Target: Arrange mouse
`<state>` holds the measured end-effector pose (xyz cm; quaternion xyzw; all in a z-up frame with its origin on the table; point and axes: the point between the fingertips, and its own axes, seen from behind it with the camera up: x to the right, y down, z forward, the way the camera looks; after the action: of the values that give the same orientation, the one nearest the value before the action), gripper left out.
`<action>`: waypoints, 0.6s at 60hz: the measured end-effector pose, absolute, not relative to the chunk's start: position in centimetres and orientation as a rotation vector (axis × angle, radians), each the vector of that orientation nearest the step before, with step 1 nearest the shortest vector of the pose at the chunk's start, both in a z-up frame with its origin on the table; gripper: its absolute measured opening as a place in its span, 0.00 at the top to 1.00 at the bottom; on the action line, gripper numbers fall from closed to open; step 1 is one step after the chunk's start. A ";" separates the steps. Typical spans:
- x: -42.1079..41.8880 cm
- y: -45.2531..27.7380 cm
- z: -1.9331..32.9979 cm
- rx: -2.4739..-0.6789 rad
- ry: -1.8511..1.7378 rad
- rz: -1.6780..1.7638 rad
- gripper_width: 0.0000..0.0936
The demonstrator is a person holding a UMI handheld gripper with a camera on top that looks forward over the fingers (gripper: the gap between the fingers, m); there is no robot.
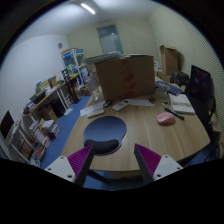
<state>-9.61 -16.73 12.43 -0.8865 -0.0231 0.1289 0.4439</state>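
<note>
A pink mouse (166, 118) lies on the wooden table (140, 128), to the right, well beyond my fingers. A round dark mouse mat (105, 129) rests on the table just ahead of my left finger. My gripper (113, 158) hovers above the table's near edge, open, with nothing between its magenta pads (80, 157). The mouse is ahead and to the right of the right finger.
A large cardboard box (126, 76) stands at the table's far side. A keyboard (98, 108) lies left of it and papers (181, 103) lie at the right. A black monitor (201, 87) stands at the far right. Cluttered shelves (45, 105) line the left wall.
</note>
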 end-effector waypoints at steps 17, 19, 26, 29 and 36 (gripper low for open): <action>-1.6 -14.8 11.0 -2.209 -0.021 0.265 0.12; 0.1 -14.4 10.6 -2.210 -0.025 0.242 0.12; 6.8 -12.2 8.6 -2.220 -0.033 0.154 0.12; 9.4 -11.2 7.2 -2.226 -0.048 0.127 0.12; 14.5 -7.7 4.9 -2.228 -0.136 0.084 0.11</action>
<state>14.52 -7.73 4.93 -0.8965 -0.0549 0.0339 0.4383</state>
